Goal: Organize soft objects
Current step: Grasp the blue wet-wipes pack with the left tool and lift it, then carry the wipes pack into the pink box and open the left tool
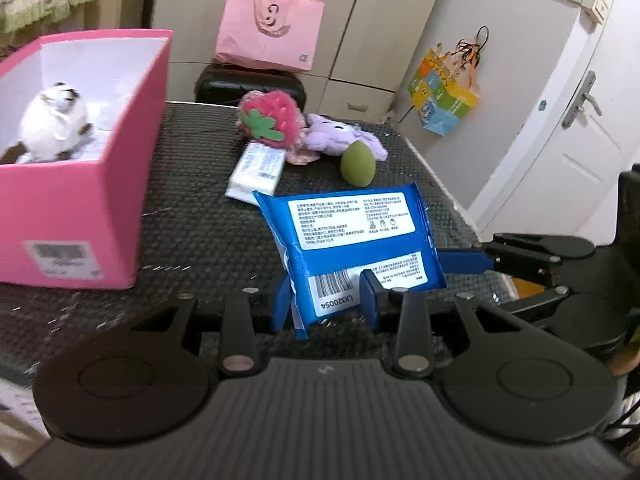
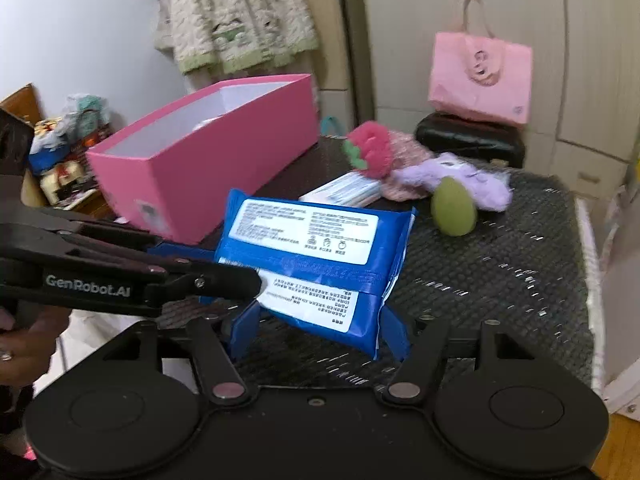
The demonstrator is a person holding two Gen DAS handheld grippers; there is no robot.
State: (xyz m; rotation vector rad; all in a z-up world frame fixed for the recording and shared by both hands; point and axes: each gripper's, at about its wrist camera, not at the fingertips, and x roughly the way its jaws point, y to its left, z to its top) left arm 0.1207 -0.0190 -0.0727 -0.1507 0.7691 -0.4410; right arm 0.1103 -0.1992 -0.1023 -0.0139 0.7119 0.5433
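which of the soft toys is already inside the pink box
The white plush with brown patches; it sits inside the pink box. The strawberry plush and purple plush lie on the table.

Soft indoor light, fisheye-warped edges

Pink, blue and green on black

Blue plastic wipes packet with white label; pink cardboard box; olive-green egg-shaped sponge; black woven table mat.

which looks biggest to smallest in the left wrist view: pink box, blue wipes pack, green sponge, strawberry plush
1. pink box
2. blue wipes pack, though nearest the camera
3. strawberry plush
4. green sponge, not far behind the plush
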